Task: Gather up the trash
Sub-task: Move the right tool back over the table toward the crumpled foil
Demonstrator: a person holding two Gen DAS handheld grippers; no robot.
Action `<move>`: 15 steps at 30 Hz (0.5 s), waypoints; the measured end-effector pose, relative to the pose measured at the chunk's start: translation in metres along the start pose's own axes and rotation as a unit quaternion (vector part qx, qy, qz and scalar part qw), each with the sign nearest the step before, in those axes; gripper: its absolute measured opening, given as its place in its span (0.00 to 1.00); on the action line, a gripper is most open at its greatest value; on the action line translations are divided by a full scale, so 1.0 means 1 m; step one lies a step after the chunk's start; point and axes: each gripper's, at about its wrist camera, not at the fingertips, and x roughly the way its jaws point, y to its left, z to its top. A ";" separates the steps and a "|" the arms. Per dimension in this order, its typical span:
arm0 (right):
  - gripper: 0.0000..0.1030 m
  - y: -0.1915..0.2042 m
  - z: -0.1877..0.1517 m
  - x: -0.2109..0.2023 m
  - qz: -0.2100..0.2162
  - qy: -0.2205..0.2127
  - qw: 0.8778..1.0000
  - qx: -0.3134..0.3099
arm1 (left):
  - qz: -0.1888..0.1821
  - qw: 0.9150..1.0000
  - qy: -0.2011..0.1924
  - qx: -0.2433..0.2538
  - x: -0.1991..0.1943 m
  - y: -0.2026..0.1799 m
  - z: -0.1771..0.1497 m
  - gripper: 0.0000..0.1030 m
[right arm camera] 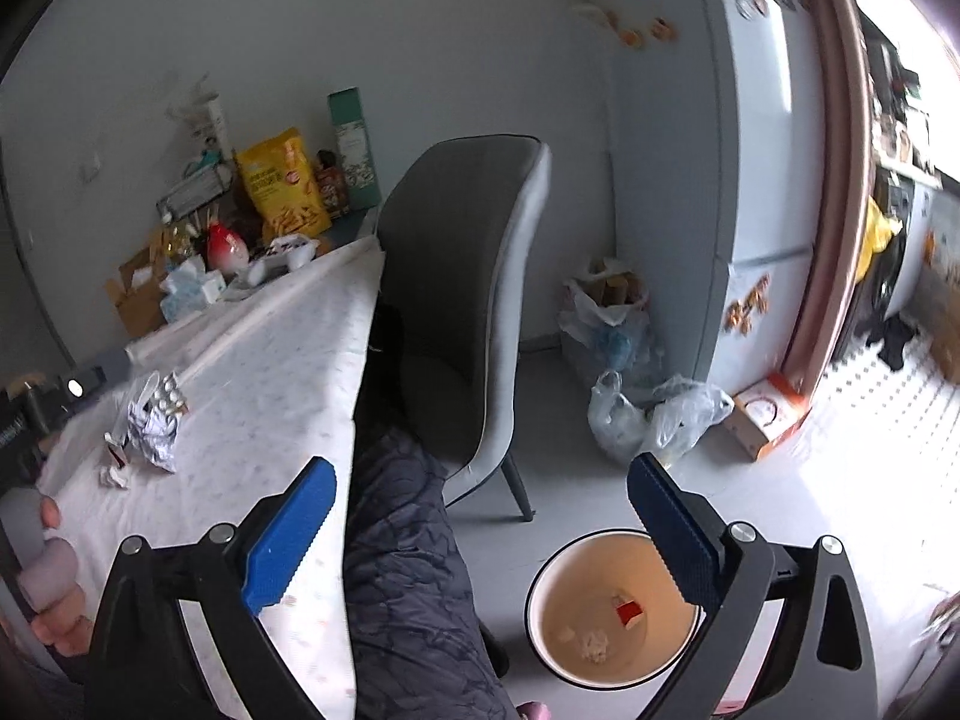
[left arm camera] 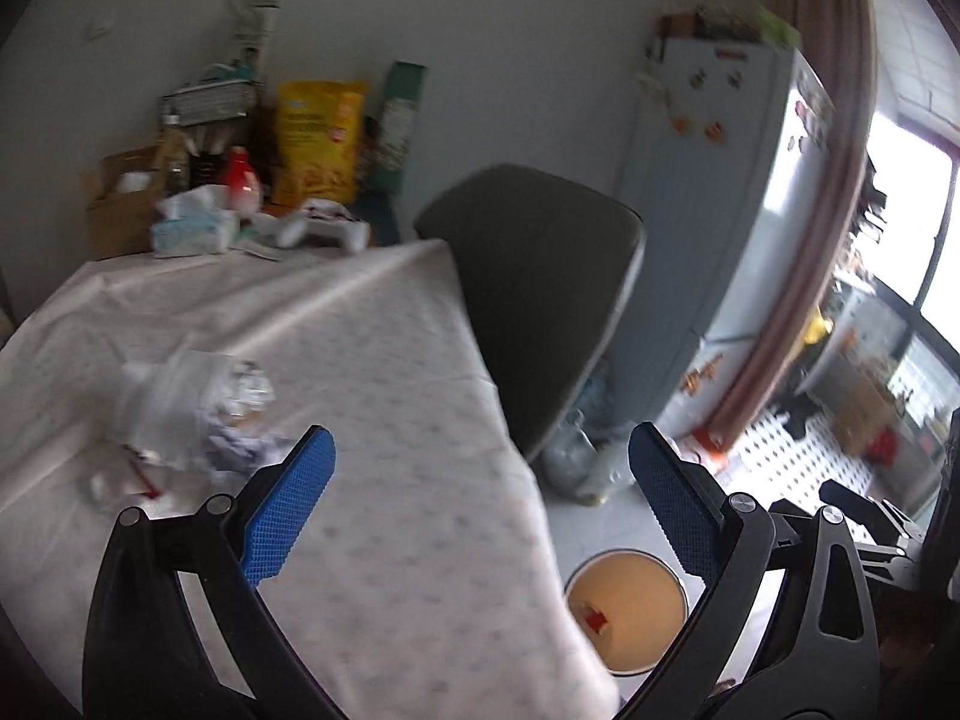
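Crumpled paper and wrappers (left arm camera: 198,414) lie on the tablecloth's (left arm camera: 390,408) left side; the bin (right arm camera: 612,606) sits on the floor, right. Left gripper (left arm camera: 480,510) and right gripper (right arm camera: 480,534) gape empty. Light scraps could slip and miss the bin.

The left black-framed gripper with blue textured pads (left arm camera: 480,498) stands with its jaws spread wide — nothing between them. The right black-framed gripper with blue ridged pads (right arm camera: 480,531) is likewise splayed and empty — both point forward and somewhat downward.
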 end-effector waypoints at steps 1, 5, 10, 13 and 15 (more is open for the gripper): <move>0.93 0.009 0.000 -0.001 -0.017 -0.002 1.000 -0.003 | 0.004 1.000 -0.008 -0.003 -0.006 0.008 0.000 0.95; 0.93 0.037 0.002 -0.003 0.002 -0.002 1.000 -0.018 | 0.050 0.997 -0.052 -0.008 -0.025 0.030 0.002 0.95; 0.93 0.073 0.003 -0.003 0.046 -0.005 0.998 -0.045 | 0.053 0.997 -0.057 -0.015 -0.041 0.059 0.001 0.95; 0.93 0.097 -0.002 -0.001 0.074 -0.006 0.995 -0.071 | 0.055 0.996 -0.067 -0.017 -0.051 0.071 -0.002 0.95; 0.93 0.113 -0.006 -0.001 0.080 -0.007 0.993 -0.084 | 0.057 0.996 -0.069 -0.016 -0.056 0.076 -0.003 0.95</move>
